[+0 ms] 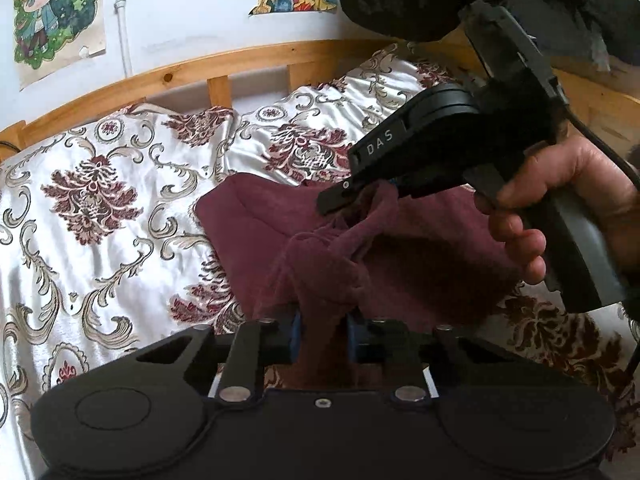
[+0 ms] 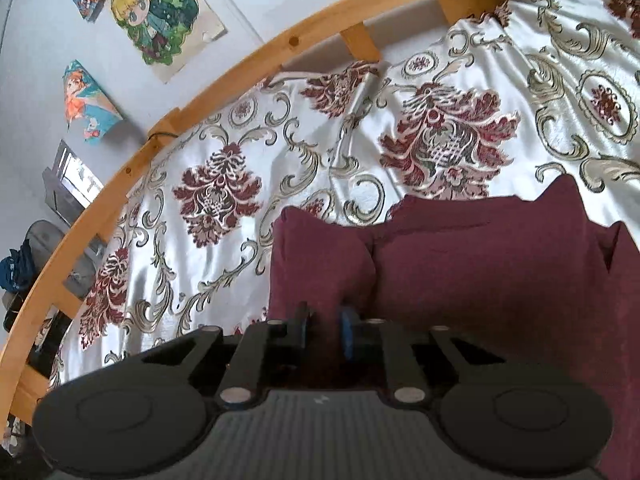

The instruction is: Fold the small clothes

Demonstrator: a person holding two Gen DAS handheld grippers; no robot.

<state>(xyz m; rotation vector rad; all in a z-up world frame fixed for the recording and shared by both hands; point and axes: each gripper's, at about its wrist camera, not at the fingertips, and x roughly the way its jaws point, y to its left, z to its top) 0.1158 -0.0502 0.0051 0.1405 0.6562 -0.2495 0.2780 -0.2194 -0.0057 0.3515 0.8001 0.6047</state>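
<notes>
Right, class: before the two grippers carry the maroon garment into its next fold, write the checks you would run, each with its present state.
1. Left gripper pinching the maroon garment: ok, cloth sits between its blue pads.
2. Right gripper pinching the garment: ok, a bunched edge hangs from its tips.
3. Cloth between the two grips flat: not ok, it is twisted and bunched.
4. Rest of the garment lying on the bedspread: ok.
5. Bedspread beside the garment free of other things: ok in both views.
6. Garment's far edge even: cannot tell.
</notes>
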